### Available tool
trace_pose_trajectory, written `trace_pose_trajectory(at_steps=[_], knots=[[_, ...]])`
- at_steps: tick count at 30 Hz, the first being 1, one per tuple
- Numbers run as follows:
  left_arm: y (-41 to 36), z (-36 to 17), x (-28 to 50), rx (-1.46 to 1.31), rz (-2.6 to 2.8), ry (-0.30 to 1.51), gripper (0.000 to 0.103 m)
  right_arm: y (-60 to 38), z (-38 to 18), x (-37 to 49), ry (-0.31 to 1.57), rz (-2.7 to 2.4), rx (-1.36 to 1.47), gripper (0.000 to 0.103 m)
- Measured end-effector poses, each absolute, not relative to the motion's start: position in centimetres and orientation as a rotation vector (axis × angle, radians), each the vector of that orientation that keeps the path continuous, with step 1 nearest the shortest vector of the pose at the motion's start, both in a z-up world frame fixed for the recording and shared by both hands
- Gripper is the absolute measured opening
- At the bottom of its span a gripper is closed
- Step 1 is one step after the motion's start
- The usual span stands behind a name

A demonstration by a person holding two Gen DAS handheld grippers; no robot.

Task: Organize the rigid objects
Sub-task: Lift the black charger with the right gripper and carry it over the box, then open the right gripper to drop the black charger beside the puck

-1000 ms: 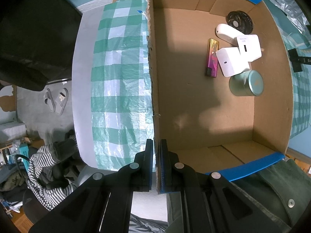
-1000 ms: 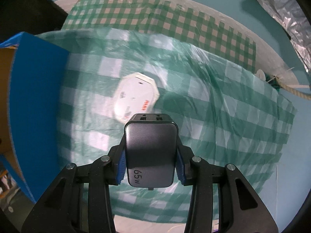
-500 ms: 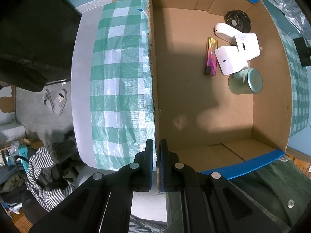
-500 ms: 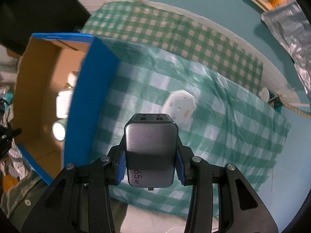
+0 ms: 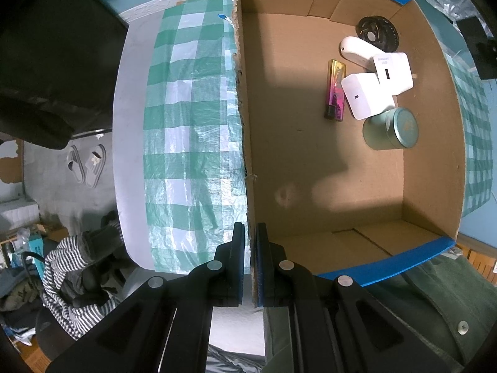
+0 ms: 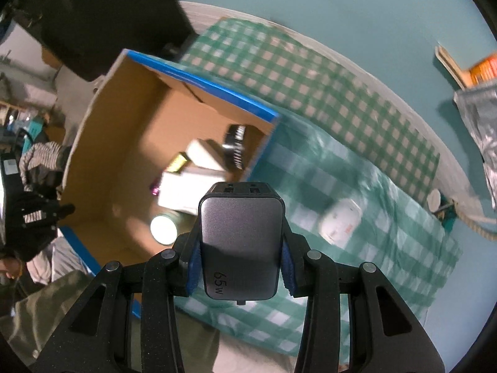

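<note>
My left gripper (image 5: 250,242) is shut on the near left wall of the open cardboard box (image 5: 245,130). Inside lie two white chargers (image 5: 366,94), a white oblong device (image 5: 355,48), a black round disc (image 5: 377,32), an iridescent lighter (image 5: 335,90) and a teal tin (image 5: 391,129). My right gripper (image 6: 240,250) is shut on a grey 65W charger (image 6: 240,239), held in the air above the box's right rim (image 6: 261,152). A white octagonal object (image 6: 340,220) lies on the checked cloth to the right.
The box (image 6: 124,155) stands on a green checked tablecloth (image 5: 192,130) over a white table. A dark monitor (image 5: 56,49) stands at the left. Slippers (image 5: 87,164) and striped clothes (image 5: 68,273) lie on the floor. A foil bag (image 6: 480,124) and a rope (image 6: 475,217) are at the right.
My right gripper has swung left with the grey charger, from over the cloth to beside the box, whose inside now shows. The left gripper has stayed on the box wall.
</note>
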State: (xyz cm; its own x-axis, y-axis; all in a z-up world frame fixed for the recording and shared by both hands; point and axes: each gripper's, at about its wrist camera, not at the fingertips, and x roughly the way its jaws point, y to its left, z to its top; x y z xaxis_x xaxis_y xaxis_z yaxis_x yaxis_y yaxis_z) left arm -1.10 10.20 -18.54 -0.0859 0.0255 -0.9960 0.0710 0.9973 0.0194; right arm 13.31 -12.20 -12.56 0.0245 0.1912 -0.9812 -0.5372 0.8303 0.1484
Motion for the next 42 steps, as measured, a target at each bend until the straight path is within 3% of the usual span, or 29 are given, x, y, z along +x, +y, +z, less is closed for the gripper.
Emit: trace_pose_trajectory(at_steps=[25,42], knots=[[10.3,-18.5,-1.1,0.073,-0.038,1.657,0.007,-4.5,-17.0,12.7,1.457,0.626,-0.423,0.041],[10.0,-18.5,-0.7,0.078,-0.036,1.657,0.007,-4.2,-14.4,12.6,1.386,0.634,-0.454,0.039]])
